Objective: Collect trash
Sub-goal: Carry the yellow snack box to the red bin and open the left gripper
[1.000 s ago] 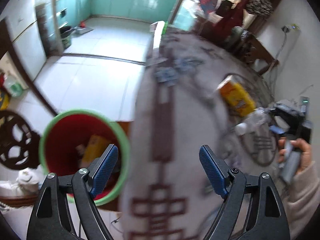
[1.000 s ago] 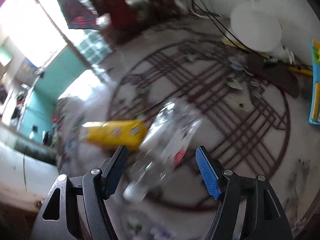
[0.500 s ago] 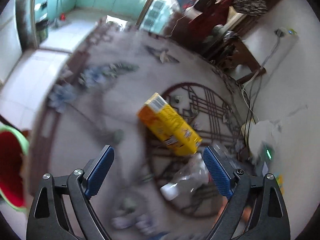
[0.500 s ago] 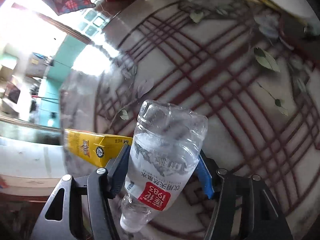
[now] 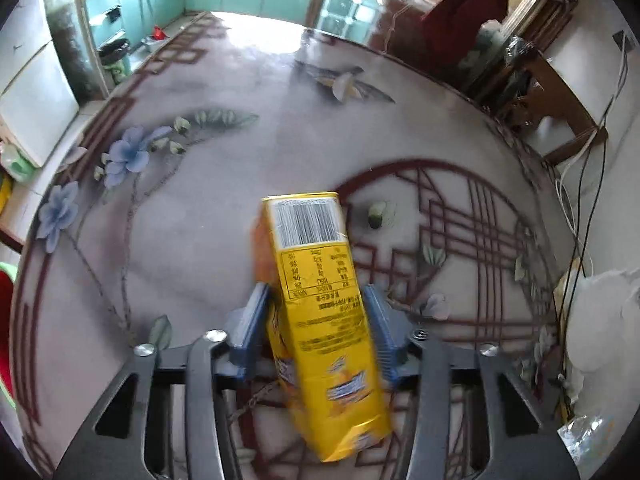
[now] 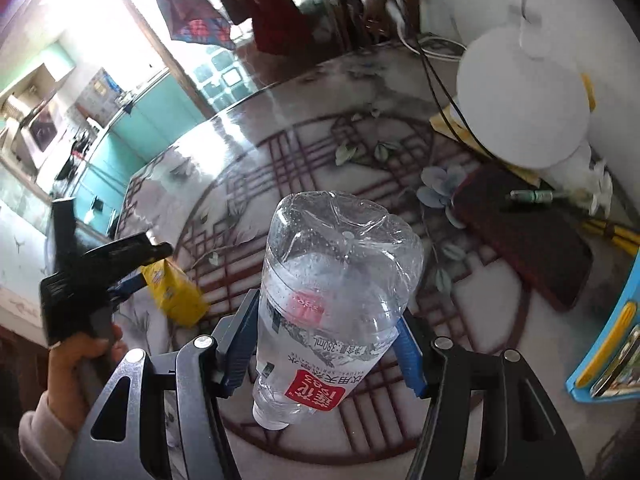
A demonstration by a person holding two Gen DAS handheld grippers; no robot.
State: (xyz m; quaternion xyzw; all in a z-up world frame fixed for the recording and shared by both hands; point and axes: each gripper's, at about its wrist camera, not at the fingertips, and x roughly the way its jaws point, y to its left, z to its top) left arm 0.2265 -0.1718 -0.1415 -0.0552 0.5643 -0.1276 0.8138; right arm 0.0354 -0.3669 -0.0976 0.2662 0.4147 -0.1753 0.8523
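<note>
With both pieces of trash now gripped, the left gripper [image 5: 316, 330], whose jaws have just been closing, clamps the yellow carton [image 5: 320, 308] at frame centre and the right gripper [image 6: 322, 350] clamps the plastic bottle [image 6: 332, 312] over the table [image 5: 208, 236], so only dropping them into the red bin [image 5: 6, 304] at the left edge remains.

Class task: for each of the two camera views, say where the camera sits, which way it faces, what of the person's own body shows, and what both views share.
Left wrist: sits on the left tool, facing steeply down at the patterned round glass tabletop; the tool's jaws have just been closing on the yellow cardboard carton; no body shows.
Right wrist: sits on the right tool, facing down across the table; it grips the clear plastic water bottle; the person's left hand shows.
Shared: the carton, the tabletop, the white round fan.
</note>
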